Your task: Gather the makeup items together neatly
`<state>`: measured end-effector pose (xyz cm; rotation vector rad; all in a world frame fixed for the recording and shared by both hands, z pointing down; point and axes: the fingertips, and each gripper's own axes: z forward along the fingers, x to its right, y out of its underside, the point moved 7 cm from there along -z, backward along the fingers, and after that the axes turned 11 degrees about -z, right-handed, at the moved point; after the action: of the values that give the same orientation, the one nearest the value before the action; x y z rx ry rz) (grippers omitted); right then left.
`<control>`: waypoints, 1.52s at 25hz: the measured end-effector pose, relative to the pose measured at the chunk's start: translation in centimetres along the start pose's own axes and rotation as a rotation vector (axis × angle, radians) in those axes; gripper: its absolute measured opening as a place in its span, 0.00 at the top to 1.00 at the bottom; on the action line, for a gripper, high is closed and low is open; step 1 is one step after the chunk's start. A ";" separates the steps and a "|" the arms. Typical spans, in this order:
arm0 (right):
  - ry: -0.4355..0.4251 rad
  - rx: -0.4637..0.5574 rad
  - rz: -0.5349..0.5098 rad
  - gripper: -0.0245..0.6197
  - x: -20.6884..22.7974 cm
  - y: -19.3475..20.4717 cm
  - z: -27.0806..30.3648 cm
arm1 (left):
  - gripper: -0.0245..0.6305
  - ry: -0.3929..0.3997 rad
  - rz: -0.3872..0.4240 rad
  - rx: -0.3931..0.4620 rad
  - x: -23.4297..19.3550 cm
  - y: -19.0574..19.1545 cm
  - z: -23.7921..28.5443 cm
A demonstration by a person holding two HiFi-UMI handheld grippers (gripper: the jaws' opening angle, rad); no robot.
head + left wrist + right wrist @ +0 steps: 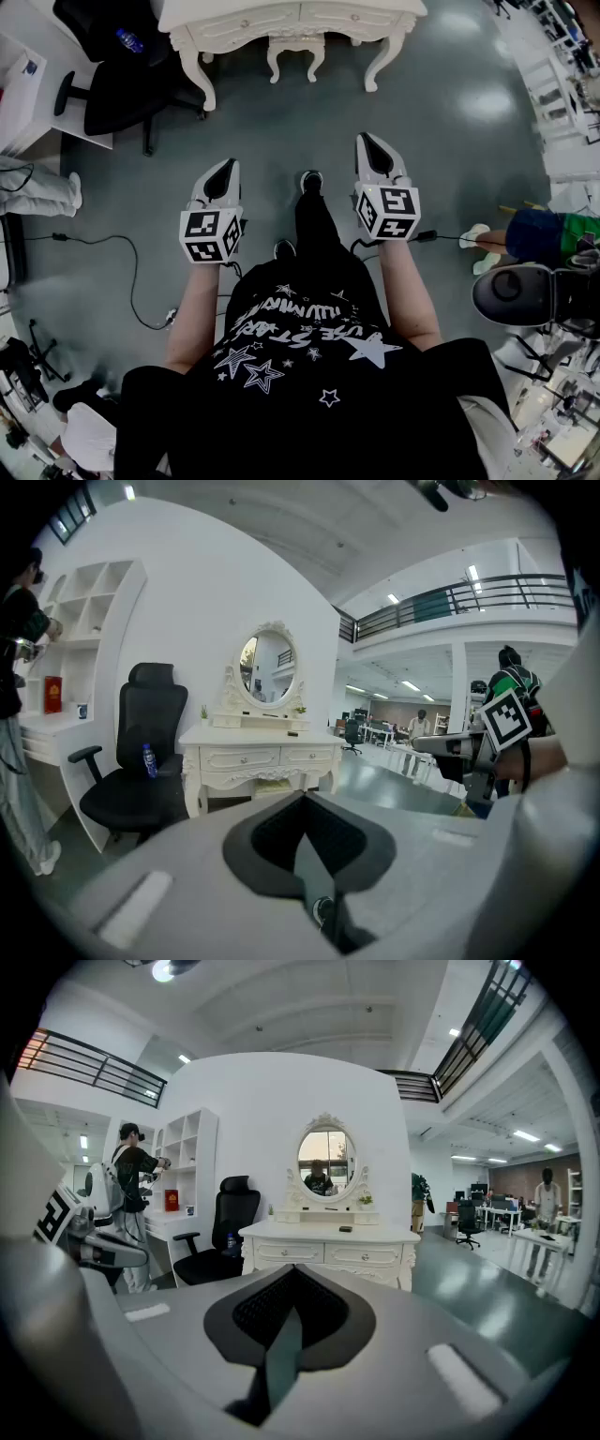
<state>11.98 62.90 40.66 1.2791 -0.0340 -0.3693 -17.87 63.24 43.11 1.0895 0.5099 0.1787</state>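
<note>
— What's nearest the head camera?

— The wearer's black shirt [309, 375] with white stars, filling the bottom of my feed. Both forearms reach out from it. They hold the left gripper [228, 167] and the right gripper [366, 141] side by side above the floor [450, 169], with one shoe [310, 180] between them.

— What stands between you and the vanity?

— Glossy grey floor with lamp glare on it. A cable [131, 272] snakes across it off to the left. A black chair [122, 89] stands just left of the vanity [291, 21], with a bottle [130, 40] on its seat. A stool [295, 52] is tucked under the vanity's middle.

— And the room?

— It's a big white hall with a railing [94, 1068] along an upper gallery. White shelves [183, 1162] stand left of the chair, and a person [136, 1180] is busy at them. Desks and a few more people show far back on the right.

— Where's the makeup?

— On the vanity top, below the oval mirror [326, 1159], I can see one dark item [345, 1229]. It's too small for me to tell what it is, and it lies well apart from both grippers.

— Jaws?

— On the left the pads meet at the tip, with nothing between them. The right pair is pressed together the same way, and it holds nothing either.
</note>
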 end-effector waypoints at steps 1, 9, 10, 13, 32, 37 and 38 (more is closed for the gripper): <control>-0.002 -0.001 0.000 0.92 0.0 0.0 -0.1 | 0.96 -0.002 0.001 0.001 0.0 0.0 -0.1; -0.011 0.001 -0.014 0.92 -0.7 -0.8 -0.1 | 0.96 -0.006 -0.010 -0.001 -0.3 0.2 -1.0; -0.013 0.002 -0.016 0.92 -0.7 -0.9 0.0 | 0.96 -0.007 -0.012 -0.002 -0.4 0.3 -1.0; -0.005 0.002 -0.019 0.92 -0.7 -1.1 0.6 | 0.96 -0.002 -0.006 -0.001 -0.8 0.1 -0.5; -0.028 -0.033 0.148 0.45 5.5 -2.3 14.3 | 0.96 -0.034 -0.002 -0.014 -4.9 -6.4 10.7; -0.069 -0.057 0.162 0.44 9.6 -3.0 21.5 | 0.96 -0.082 -0.027 -0.025 -6.1 -9.3 16.7; -0.079 -0.057 0.162 0.44 10.4 -3.2 23.1 | 0.96 -0.093 -0.031 -0.023 -6.4 -9.9 18.0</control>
<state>15.71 37.72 42.58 1.1962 -0.1916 -0.2788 -15.87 41.82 42.90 1.0618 0.4407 0.1060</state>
